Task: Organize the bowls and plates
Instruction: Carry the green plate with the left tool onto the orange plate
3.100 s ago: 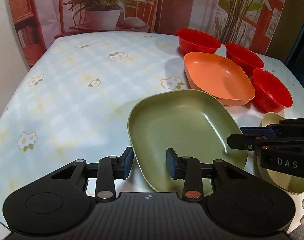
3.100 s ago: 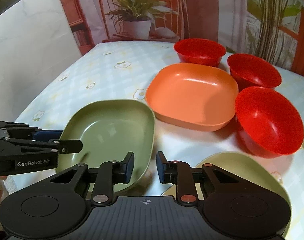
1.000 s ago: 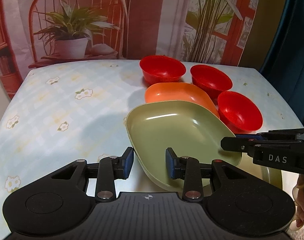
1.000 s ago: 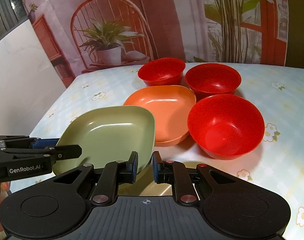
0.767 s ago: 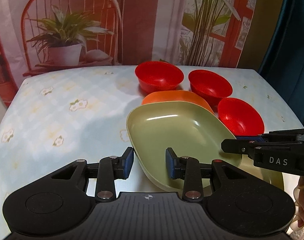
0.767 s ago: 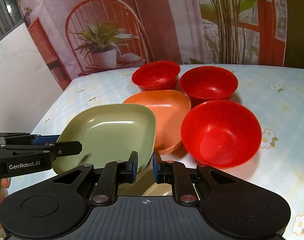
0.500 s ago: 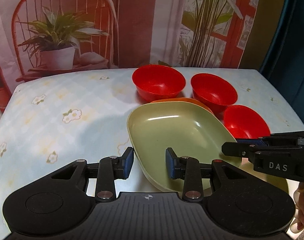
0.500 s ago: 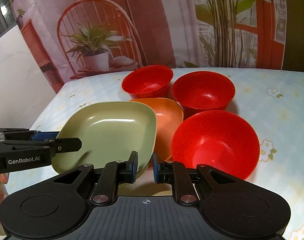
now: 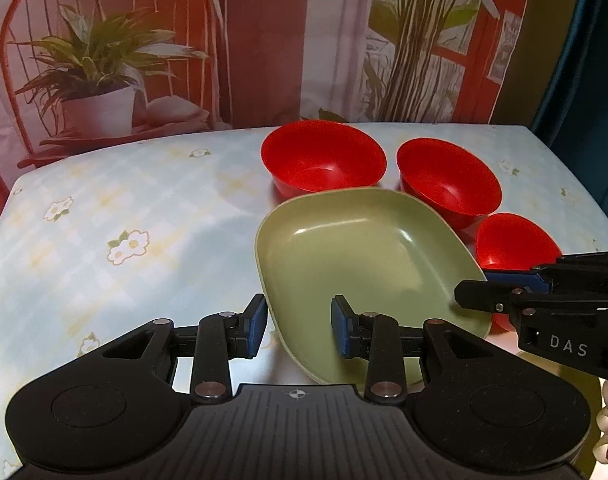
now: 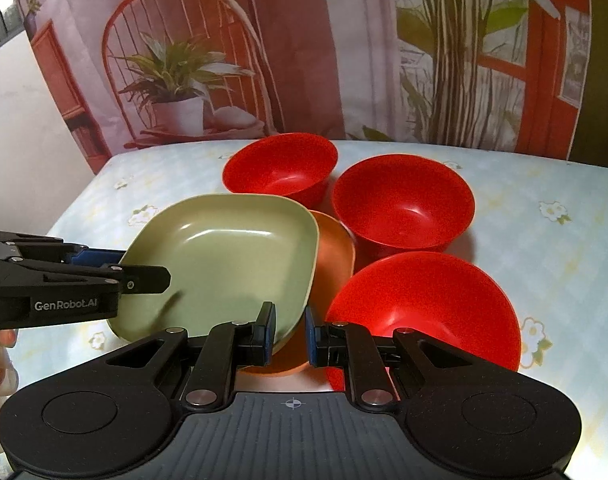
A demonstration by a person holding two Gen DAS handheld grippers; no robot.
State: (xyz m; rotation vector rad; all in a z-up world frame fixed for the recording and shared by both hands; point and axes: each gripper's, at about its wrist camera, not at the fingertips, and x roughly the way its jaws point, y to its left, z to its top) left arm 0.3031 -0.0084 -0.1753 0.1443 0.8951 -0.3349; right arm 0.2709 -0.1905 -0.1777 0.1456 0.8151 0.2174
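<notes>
A green plate (image 9: pixel 363 256) (image 10: pixel 228 256) is held in the air between both grippers. My left gripper (image 9: pixel 300 326) grips its near-left rim, one finger inside and one outside. My right gripper (image 10: pixel 290 334) grips its right rim. The plate hovers over an orange plate (image 10: pixel 331 252) on the table; the orange plate is hidden in the left wrist view. Three red bowls (image 10: pixel 282 168) (image 10: pixel 401 200) (image 10: pixel 423 312) stand behind and to the right of it. The right gripper's side shows in the left wrist view (image 9: pixel 503 292), and the left gripper's side in the right wrist view (image 10: pixel 116 268).
The table has a pale blue checked flower cloth (image 9: pixel 104 220). A printed backdrop with a chair and plants (image 9: pixel 104 80) hangs behind the far edge. A second green plate edge (image 9: pixel 591 420) shows at the lower right in the left wrist view.
Both grippers have carried the green plate forward and up, from the near table to above the orange plate, which it now covers almost fully.
</notes>
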